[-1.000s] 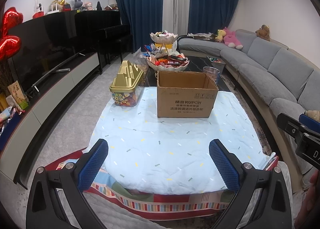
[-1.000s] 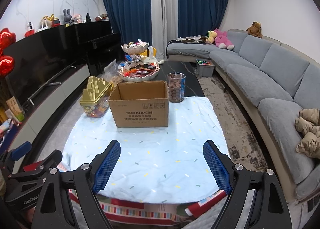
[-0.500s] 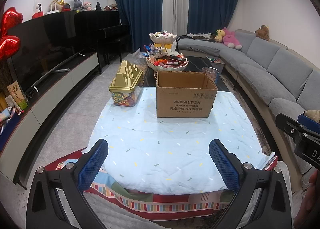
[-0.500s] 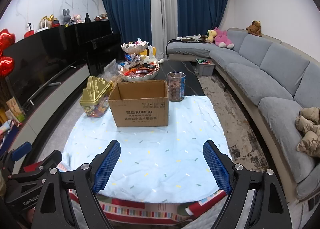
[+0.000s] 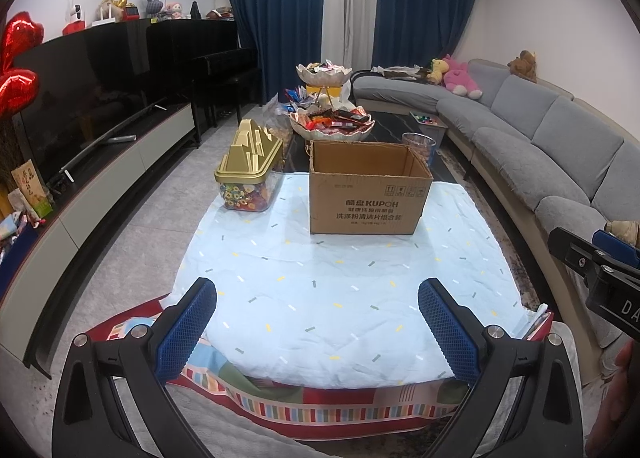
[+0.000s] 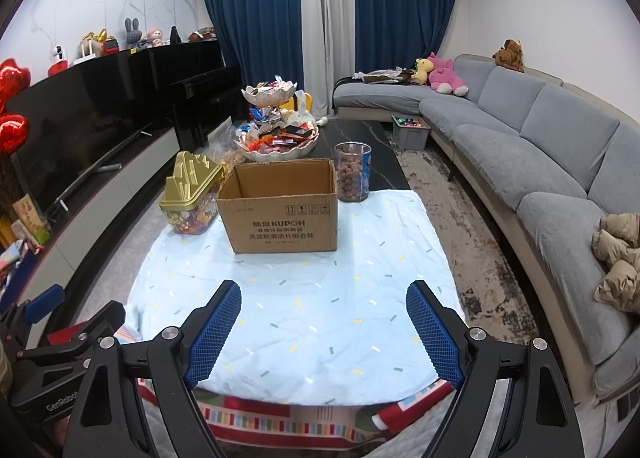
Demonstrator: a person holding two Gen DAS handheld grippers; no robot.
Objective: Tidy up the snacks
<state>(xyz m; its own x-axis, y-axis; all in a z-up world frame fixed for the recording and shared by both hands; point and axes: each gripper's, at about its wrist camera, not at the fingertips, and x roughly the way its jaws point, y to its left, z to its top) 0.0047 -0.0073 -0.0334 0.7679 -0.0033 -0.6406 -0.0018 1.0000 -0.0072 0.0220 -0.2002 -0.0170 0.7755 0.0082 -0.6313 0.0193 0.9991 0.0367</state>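
Nearest, the left hand-held gripper (image 5: 318,322) hangs over the near edge of the worktop with its blue pads (image 5: 186,328) spread wide and nothing between them. The right hand-held gripper (image 6: 324,328) sits beside it over the same near edge, likewise released and empty, its blue pads (image 6: 214,328) well apart. Both point down and forward across the pale blue cloth (image 5: 340,286) that covers the near part of the worktop; a striped cloth (image 5: 320,406) hangs below it at the near edge.

Well ahead of both hand-held grippers, about the middle of the cloth, stands an open cardboard box (image 6: 280,206), upright, with its inside looking empty as far as can be seen. Just left of the box, near the left edge, is a clear candy tub with a gold lid (image 6: 190,194), close to the box; whether they touch cannot be told. At the box's far right corner stands a clear jar of brown round snacks (image 6: 353,172), just beside it.

Beyond the box, on the dark bare part of the worktop, a two-tier dish (image 6: 276,138) is heaped with wrapped snacks (image 6: 280,138). A grey sofa (image 6: 540,146) runs along the right side of the worktop.
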